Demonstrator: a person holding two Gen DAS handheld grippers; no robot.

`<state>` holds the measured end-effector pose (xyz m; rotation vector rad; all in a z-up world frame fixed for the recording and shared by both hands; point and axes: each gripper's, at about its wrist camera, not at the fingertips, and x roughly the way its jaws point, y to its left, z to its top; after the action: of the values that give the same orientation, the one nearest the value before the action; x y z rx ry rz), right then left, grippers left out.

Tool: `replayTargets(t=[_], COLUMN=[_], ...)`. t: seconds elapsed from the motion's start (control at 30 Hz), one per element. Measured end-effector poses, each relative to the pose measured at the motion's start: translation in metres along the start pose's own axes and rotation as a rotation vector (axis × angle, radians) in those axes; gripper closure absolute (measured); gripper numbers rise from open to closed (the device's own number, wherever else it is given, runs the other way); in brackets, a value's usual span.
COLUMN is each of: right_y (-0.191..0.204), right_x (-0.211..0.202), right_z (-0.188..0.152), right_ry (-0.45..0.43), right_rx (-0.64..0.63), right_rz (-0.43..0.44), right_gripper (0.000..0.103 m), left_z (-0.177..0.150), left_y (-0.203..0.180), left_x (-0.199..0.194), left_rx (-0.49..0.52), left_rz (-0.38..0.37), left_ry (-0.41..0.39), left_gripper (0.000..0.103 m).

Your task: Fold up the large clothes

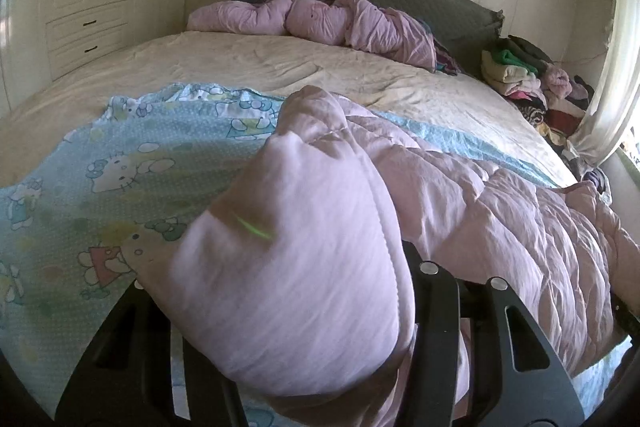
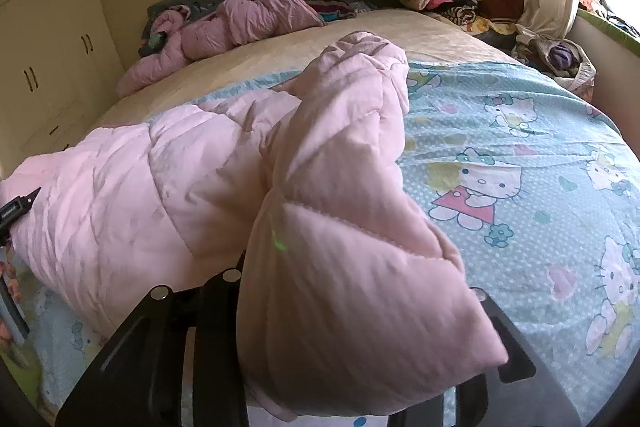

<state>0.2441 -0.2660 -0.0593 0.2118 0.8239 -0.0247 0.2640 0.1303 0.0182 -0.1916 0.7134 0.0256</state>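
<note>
Garment: pale pink quilted padded coat, spread over the blue cartoon-print sheet ahead of both pairs of jaws.
Handling: judged soft, bulky, light; slick shell, likely to slump when lifted.
Hold: best at stitched hems, not puffed panels.
Left gripper: angled downward, jaws partly apart, a thick fold bunched between them.
Right gripper: angled downward likewise, jaws partly apart around another fold.
</note>
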Motion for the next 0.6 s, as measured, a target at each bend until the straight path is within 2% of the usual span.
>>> replayTargets(t=[0.07, 0.13, 0.27, 0.33, 0.4, 0.5, 0.53, 0.6], right_y=[0.000, -0.002, -0.007, -0.006, -0.005, -0.005, -0.005, -0.006], right_x=[-0.001, -0.001, -0.002, -0.003, -0.004, -0.005, -0.005, -0.009], right_z=[0.002, 0.005, 0.013, 0.013, 0.014, 0.017, 0.017, 0.019], right_ry=[0.013, 0.027, 0.042, 0.050, 0.054, 0.063, 0.069, 0.054], right_rx=[0.009, 0.034, 0.045, 0.038, 0.034, 0.032, 0.032, 0.023], right_rz=[-0.004, -0.015, -0.029, -0.032, -0.029, -0.025, -0.030, -0.060], right_gripper=[0.060, 0.048, 0.036, 0.022, 0.017, 0.015, 0.008, 0.004], left_z=[0.000, -0.001, -0.001, -0.002, -0.002, -0.002, -0.002, -0.002], left_y=[0.000, -0.001, 0.000, 0.001, 0.002, 0.002, 0.002, 0.002], left_x=[0.000, -0.001, -0.001, -0.001, -0.001, -0.002, -0.002, -0.001], left_rx=[-0.003, -0.003, -0.007, -0.009, -0.011, -0.013, -0.013, -0.012], left_rz=[-0.003, -0.004, -0.007, -0.009, -0.012, -0.011, -0.012, -0.006], left_ry=[0.002, 0.003, 0.005, 0.006, 0.008, 0.008, 0.008, 0.010], left_gripper=[0.061, 0.061, 0.061, 0.061, 0.061, 0.060, 0.060, 0.054])
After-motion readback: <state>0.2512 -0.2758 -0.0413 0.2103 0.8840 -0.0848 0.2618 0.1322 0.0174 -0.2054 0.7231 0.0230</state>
